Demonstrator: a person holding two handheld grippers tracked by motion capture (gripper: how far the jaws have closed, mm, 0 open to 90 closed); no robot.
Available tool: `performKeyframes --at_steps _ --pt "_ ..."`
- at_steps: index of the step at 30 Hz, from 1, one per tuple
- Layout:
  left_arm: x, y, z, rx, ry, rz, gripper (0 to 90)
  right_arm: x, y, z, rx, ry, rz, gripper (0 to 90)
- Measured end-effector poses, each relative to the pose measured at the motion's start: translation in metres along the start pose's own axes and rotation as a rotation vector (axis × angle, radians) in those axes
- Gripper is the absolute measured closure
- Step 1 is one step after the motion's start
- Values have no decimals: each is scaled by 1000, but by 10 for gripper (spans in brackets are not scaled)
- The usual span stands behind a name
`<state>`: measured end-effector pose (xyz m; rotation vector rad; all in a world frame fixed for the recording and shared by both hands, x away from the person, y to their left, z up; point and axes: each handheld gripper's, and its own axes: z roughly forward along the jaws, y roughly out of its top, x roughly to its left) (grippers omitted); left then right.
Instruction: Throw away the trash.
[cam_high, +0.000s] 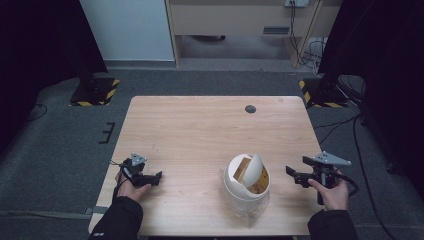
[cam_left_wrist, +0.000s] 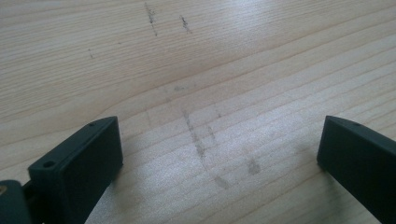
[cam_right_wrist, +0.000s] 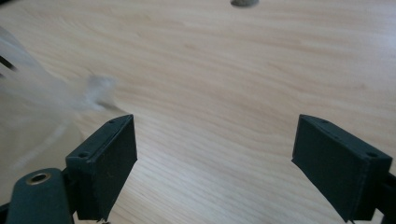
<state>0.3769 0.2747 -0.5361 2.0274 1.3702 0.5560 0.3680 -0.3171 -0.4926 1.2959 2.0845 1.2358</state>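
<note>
Sitting near the front edge of the wooden bench (cam_high: 200, 125), right of centre: a white bin (cam_high: 239, 187) with its swing lid (cam_high: 253, 170) tilted, showing a brownish inside too small to make out. Resting low at the bench's left front, jaws spread wide with nothing between them: the left tool (cam_high: 159, 176), gaping over bare scuffed wood (cam_left_wrist: 205, 144) in its own view. Hovering just right of the bin, apart from it: the right tool (cam_high: 290, 171), likewise gaping wide and gripping nothing. Blurring at the left edge of the right gripper view: something pale and clear (cam_right_wrist: 42, 98), cut off, perhaps a plastic liner.
</note>
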Motion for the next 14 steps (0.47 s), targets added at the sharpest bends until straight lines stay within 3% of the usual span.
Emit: performKeyframes --at_steps 7,14 --pt "0 0 0 0 0 0 0 -15 -10 11 114 -59 -24 126" --pt "0 0 0 0 0 0 0 -24 -16 18 173 -82 -30 117"
